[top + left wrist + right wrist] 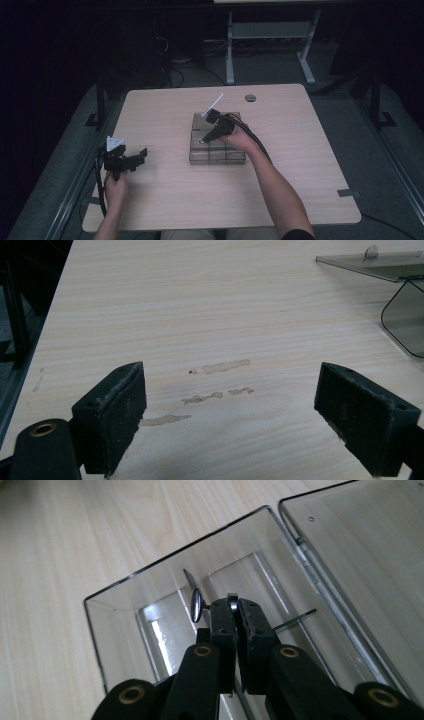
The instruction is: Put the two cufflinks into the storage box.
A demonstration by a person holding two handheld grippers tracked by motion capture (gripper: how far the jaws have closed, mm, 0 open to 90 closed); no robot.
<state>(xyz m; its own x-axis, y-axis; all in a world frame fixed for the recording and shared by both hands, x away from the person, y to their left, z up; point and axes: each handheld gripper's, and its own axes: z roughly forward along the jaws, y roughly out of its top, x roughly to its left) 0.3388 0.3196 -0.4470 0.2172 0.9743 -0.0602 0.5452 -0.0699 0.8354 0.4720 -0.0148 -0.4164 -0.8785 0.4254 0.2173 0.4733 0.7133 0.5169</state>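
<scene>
Jaws of the right gripper [234,611] are squeezed together on a thin metal tool [197,605] with a small round end. It sticks up past the black pads. Under it is a clear plastic box [120,600] with walls inside that split it into parts. Its lid [360,545] is open and lies flat beside it.

From the high view, the box [217,150] sits near the middle of the table [165,200], a bit closer to the far edge. The right gripper [209,138] is over the box, and the right hand [239,139] holds it from the near side.

The left gripper [230,410] has its jaws wide apart, with nothing but bare wood between them. It sits near the table's left edge, close to the near left corner [131,161], well apart from the box. The left hand [115,187] holds it.
</scene>
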